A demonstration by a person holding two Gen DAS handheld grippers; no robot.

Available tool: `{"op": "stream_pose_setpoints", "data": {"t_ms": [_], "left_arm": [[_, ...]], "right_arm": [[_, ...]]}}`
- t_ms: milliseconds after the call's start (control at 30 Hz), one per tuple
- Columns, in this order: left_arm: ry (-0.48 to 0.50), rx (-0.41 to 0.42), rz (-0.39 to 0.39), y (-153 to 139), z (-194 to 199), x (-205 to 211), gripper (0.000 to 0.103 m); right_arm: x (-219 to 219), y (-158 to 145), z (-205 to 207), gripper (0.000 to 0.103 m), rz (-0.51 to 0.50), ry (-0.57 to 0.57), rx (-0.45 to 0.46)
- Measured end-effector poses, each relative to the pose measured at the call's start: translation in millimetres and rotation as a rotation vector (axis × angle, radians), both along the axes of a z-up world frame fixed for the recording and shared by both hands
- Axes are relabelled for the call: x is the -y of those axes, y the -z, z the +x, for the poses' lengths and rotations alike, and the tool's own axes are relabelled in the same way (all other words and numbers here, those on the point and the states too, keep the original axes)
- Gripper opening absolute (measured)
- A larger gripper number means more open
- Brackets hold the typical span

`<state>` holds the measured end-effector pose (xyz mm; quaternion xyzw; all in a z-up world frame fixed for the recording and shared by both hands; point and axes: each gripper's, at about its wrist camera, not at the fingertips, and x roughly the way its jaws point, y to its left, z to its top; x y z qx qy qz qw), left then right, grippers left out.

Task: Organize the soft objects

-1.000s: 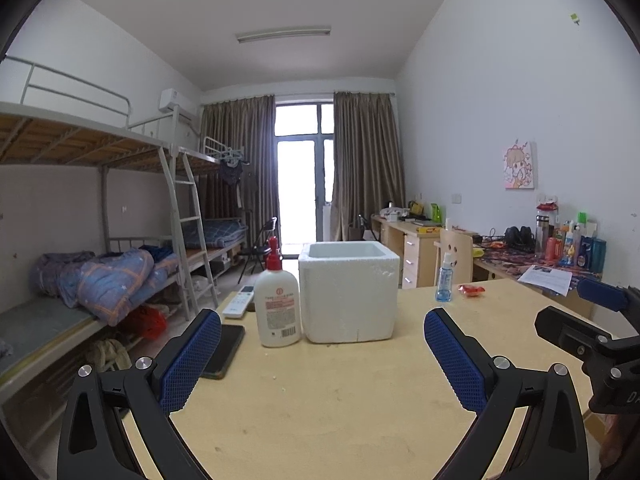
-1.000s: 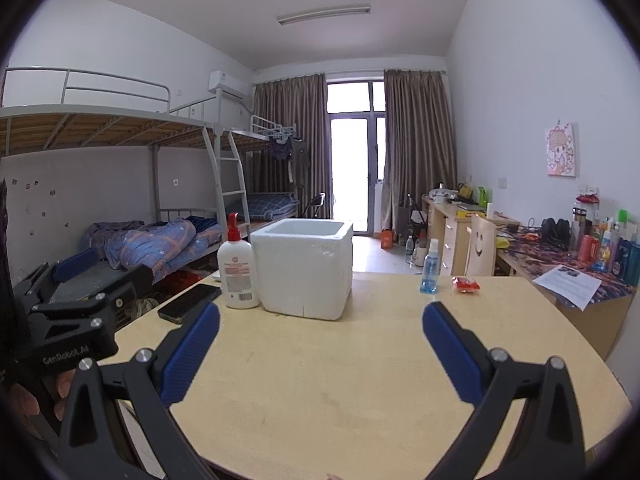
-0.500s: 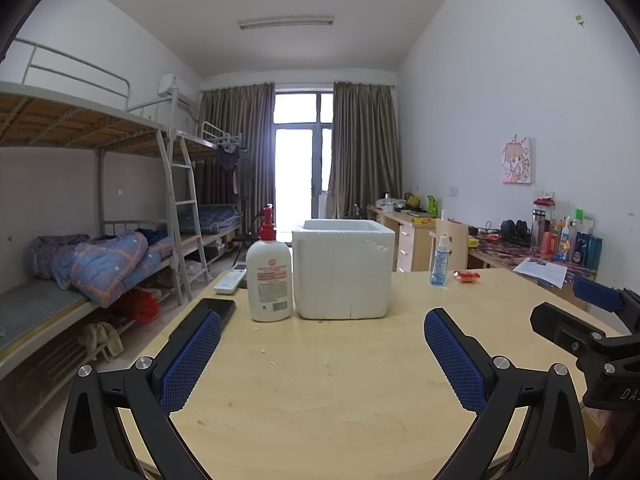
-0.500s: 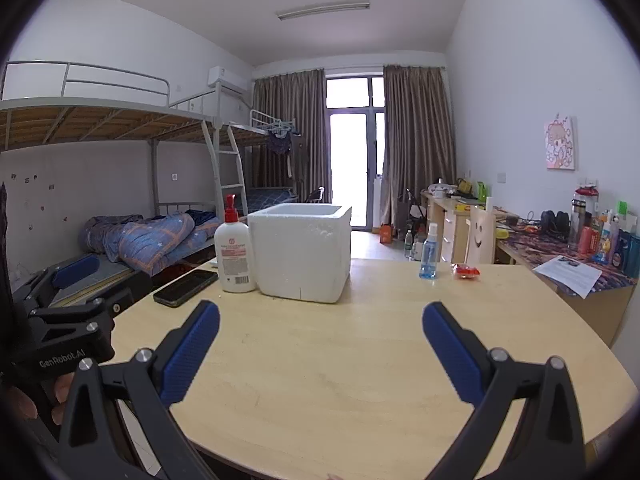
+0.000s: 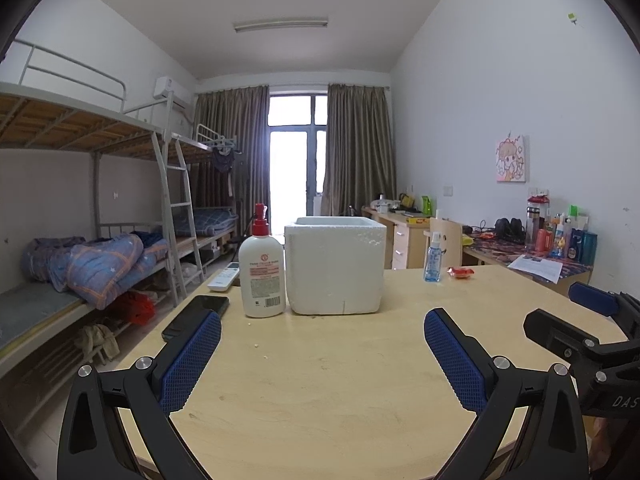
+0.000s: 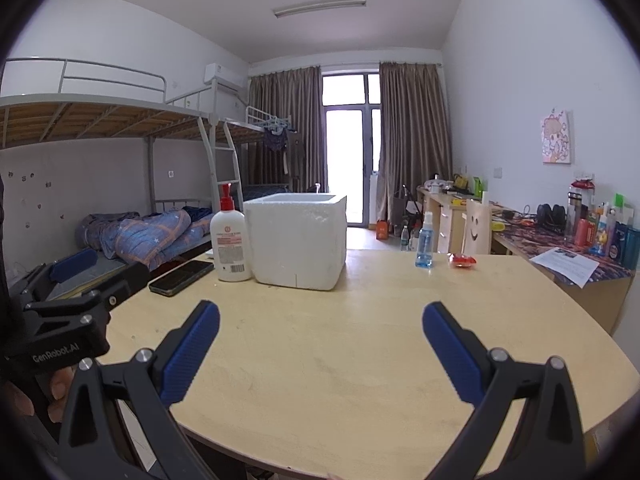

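At the far left of the right wrist view, the left gripper shows side-on as a black frame printed "GenRobot.AI", a person's fingers curled beneath it; in its own view its blue textured pads stand spread wide with nothing between them over the round pale wooden table. Left of centre on the table lie a black smartphone and, beyond it, a white remote control. Next comes a white pump bottle with a red nozzle, its red label text too small to read, standing just beside a white foam box with an open top in mid-frame. Further right stand a small clear blue spray bottle and a red wrapper. The right gripper is likewise spread and empty; in the left view its frame at lower right reads "DAS", cut off. No soft object can be made out on the table.
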<state>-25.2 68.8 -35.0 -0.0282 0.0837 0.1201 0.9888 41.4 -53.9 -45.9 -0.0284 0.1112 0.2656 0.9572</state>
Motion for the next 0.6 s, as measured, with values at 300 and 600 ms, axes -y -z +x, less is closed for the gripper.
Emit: {"op": "stream_pose_setpoints", "data": {"t_ms": [300,600], "left_arm": [[0.006,0.007,0.019,0.4,-3.3,3.5,0.102],[0.011,0.02,0.028,-1.4,-6.6,5.7,0.102]], "right_arm": [[2.8,0.5,-1.6,0.103,-0.005,0.008,-0.005],[1.1,1.1,-3.2,0.103,-0.012,0.003,-0.008]]}}
